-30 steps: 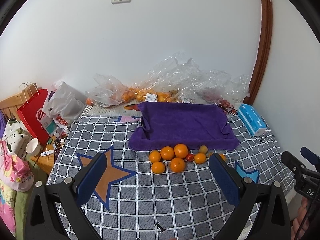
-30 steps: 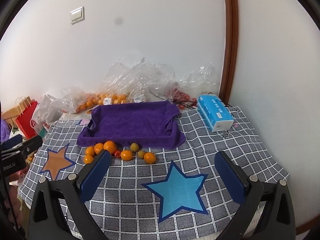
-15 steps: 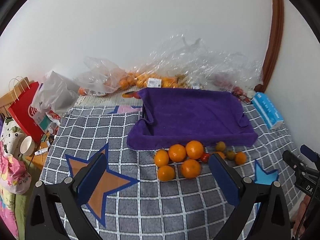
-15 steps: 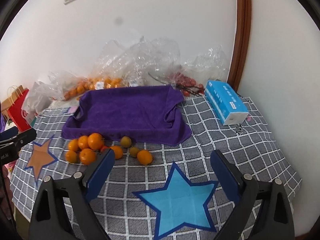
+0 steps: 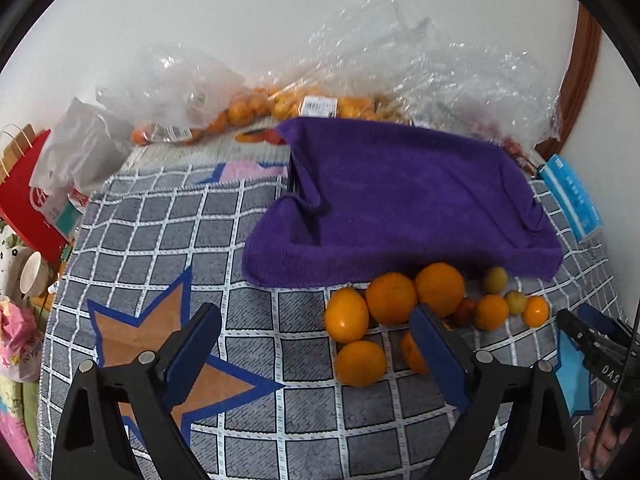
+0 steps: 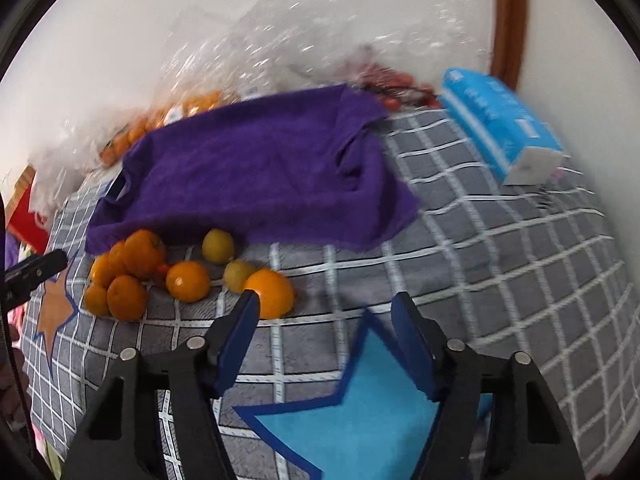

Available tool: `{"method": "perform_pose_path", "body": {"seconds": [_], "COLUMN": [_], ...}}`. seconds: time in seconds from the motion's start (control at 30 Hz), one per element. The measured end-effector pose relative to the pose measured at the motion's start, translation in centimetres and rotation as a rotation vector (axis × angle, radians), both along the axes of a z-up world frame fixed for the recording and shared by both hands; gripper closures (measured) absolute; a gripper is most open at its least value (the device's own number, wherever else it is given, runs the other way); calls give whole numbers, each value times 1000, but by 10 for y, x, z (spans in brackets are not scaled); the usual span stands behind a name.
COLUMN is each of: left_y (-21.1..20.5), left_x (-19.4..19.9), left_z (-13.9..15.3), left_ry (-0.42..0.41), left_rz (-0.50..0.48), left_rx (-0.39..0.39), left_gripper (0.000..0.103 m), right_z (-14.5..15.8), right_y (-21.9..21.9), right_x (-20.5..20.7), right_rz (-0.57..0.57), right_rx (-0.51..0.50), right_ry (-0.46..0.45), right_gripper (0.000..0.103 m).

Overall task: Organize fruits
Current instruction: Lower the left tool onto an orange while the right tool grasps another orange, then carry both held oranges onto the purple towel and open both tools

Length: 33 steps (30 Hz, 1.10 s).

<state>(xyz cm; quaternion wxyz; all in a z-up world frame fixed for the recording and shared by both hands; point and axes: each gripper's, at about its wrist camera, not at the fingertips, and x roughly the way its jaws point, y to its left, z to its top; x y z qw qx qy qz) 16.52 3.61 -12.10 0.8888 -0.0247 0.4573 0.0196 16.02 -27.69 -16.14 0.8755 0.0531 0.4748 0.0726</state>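
Checked cloth (image 5: 160, 216) bears oranges (image 5: 390, 298) just beyond both gaping, empty tools, left (image 5: 316, 340) and right (image 6: 326, 332).

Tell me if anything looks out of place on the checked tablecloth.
The loose oranges and small yellow-green fruits lie on the grey checked tablecloth just outside the purple towel-lined tray, which holds no fruit.

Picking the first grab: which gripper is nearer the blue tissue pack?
Right. The right gripper hovers open over the blue star, with the blue tissue pack ahead to its right. The left gripper is over the orange star, across the fruit pile.
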Motion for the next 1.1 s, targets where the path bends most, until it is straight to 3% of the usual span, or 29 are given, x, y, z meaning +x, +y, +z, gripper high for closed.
{"method": "perform_pose_path", "body": {"seconds": [0.13,0.27,0.5,0.57,0.83,0.9,1.03,1.1], "left_y": [6,11,6,7,-4,-7,-13,-18], "left_x": [0,-2,0,3,3,1,-2,-3], "left_z": [-7,-11,-22,-27,-49,-50,-52,-51], "left_ry": [11,21,43,58,137,120,104,107], "left_rz": [-3,-27,-69,-67,-116,-120,-131,-134], "left_rx": [-10,-57,-88,-99,-166,-150,-157,-148], "left_gripper": [9,14,17,27,42,45,68,69], "right_z": [-10,-17,-23,-23,-19,-19,-16,-14], "right_y": [17,27,35,35,22,21,20,18], "right_x": [5,10,15,15,7,5,0,-2], "right_rz": [54,80,120,128,103,101,100,95], "right_rx": [5,-14,-37,-37,-26,-26,-29,-39], "right_ry": [7,10,-10,-9,0,-1,-2,-4], "right_gripper": [48,62,70,70,70,70,70,70]}}
